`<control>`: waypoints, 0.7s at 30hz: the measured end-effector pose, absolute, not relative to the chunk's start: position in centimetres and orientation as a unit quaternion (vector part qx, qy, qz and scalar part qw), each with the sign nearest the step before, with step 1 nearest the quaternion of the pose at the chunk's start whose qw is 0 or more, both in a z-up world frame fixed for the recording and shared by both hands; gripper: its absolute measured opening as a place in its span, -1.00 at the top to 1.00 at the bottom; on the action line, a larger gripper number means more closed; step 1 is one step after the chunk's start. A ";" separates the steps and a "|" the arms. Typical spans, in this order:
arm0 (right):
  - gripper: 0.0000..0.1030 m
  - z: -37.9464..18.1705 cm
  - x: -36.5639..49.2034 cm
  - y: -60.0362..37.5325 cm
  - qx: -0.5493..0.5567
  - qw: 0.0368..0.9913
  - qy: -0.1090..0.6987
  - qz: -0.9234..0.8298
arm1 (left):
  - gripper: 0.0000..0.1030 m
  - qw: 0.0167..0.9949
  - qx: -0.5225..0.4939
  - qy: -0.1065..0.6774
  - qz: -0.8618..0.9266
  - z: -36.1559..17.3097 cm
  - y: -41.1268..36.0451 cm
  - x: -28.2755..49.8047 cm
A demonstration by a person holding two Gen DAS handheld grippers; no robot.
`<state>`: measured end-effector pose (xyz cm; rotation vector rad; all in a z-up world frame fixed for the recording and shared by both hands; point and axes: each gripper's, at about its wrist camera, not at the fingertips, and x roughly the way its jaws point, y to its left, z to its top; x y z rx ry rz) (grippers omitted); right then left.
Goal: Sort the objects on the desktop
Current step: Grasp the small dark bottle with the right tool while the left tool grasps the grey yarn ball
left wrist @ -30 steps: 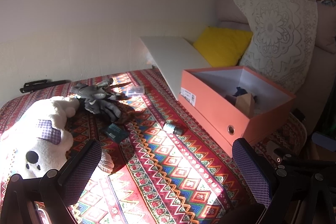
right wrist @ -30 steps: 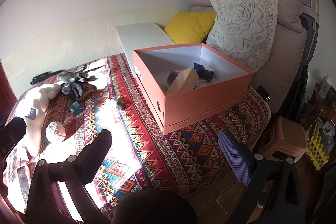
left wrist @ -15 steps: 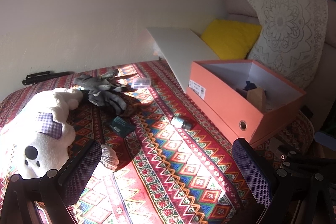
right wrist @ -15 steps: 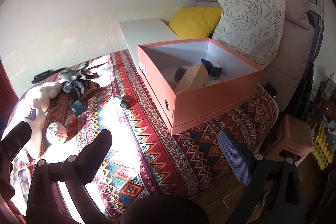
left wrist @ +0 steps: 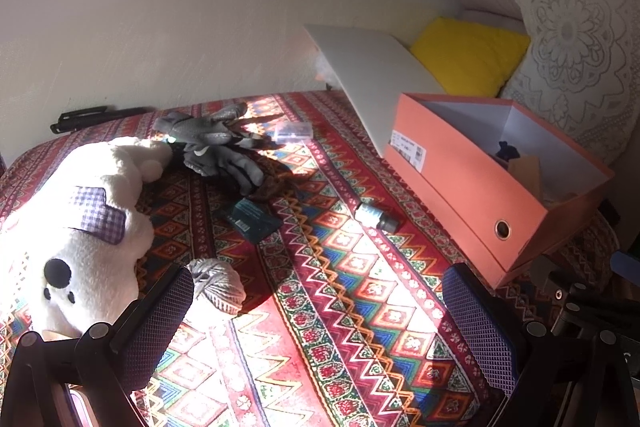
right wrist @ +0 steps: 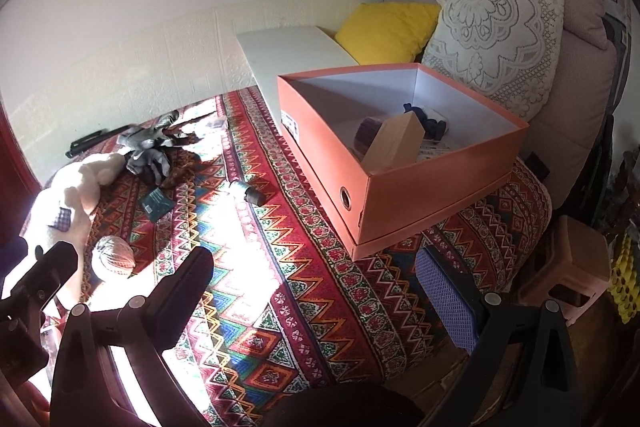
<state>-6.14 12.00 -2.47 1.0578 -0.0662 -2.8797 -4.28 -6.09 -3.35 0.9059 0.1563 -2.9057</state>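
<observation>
Ahead of me a pale wall (left wrist: 200, 7) rises behind the red patterned cloth (left wrist: 340, 307), sunlit in patches. A yellow cushion (right wrist: 384, 31) and lace pillow (right wrist: 492, 11) lean to my right.

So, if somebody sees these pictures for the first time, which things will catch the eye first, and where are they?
Probably the open orange box at the right on the bright patterned cloth, with a few things already inside. Next, the large white plush toy lying at the left in strong sunlight, with grey gloves just beyond it. Behind the box, a yellow cushion stands out against the pale wall.
</observation>
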 end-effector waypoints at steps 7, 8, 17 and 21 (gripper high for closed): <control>-0.99 -3.1 -7.2 11.7 0.348 0.037 -0.025 -0.936 | -0.99 0.049 0.308 0.057 -0.948 -4.3 -6.6 -5.3; -0.99 -3.3 -7.4 11.7 0.348 0.036 -0.027 -0.937 | -0.99 0.048 0.310 0.058 -0.948 -4.5 -6.6 -5.5; -0.99 -5.6 -11.2 10.1 0.362 0.033 -0.036 -0.931 | -0.99 0.062 0.343 0.077 -0.934 -7.1 -8.4 -7.8; -0.99 -7.1 -13.7 8.4 0.371 0.038 -0.033 -0.927 | -0.99 0.074 0.358 0.096 -0.926 -8.5 -10.1 -8.8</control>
